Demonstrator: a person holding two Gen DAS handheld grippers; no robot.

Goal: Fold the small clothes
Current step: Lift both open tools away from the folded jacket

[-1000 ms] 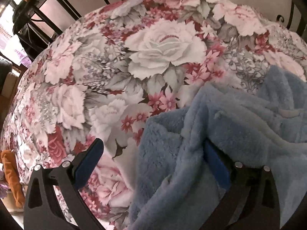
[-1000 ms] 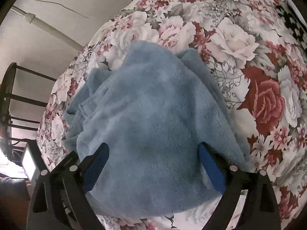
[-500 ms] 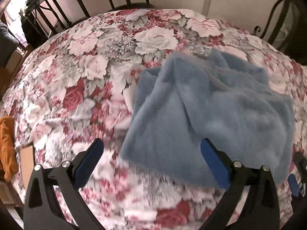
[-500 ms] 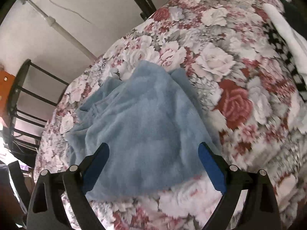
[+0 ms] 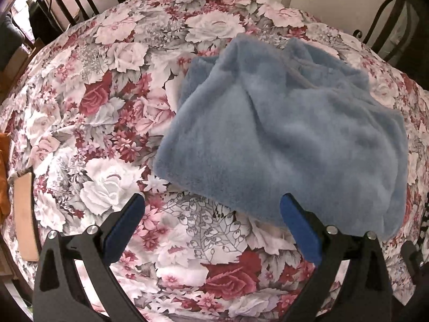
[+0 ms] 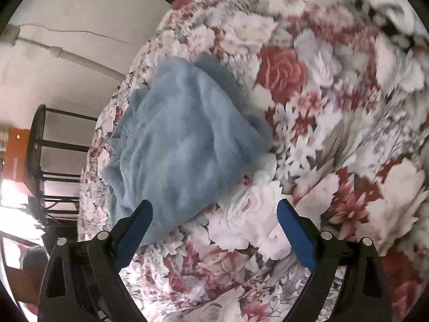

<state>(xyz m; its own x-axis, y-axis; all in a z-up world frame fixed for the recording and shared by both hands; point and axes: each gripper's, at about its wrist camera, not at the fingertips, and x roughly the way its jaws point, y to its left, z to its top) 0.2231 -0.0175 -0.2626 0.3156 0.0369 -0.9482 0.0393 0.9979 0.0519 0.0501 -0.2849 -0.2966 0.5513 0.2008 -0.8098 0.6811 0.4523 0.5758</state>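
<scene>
Blue garment (image 5: pixel 289 134) fluffy matt fleece; floral tablecloth (image 5: pixel 112 123) smooth printed cloth (matt); chair frame (image 5: pixel 80 2) black metal.

The right wrist view is smeared by motion: the floral tablecloth (image 6: pixel 335 112) loses its flower outlines toward the right and top, and a black-and-white fabric (image 6: pixel 386 2) at the upper right edge is too blurred and cropped to identify. The blue fleece garment (image 5: pixel 289 134) is bunched into folds, so its type and its underside cannot be made out. In the left wrist view, an orange cloth (image 5: pixel 4 177) is cut off by the left edge, and a flat tan object (image 5: pixel 25 214) beside it is too indistinct to name. The base of the left gripper (image 5: pixel 211 214) and of the right gripper (image 6: pixel 214 220) runs out of the bottom edge.
</scene>
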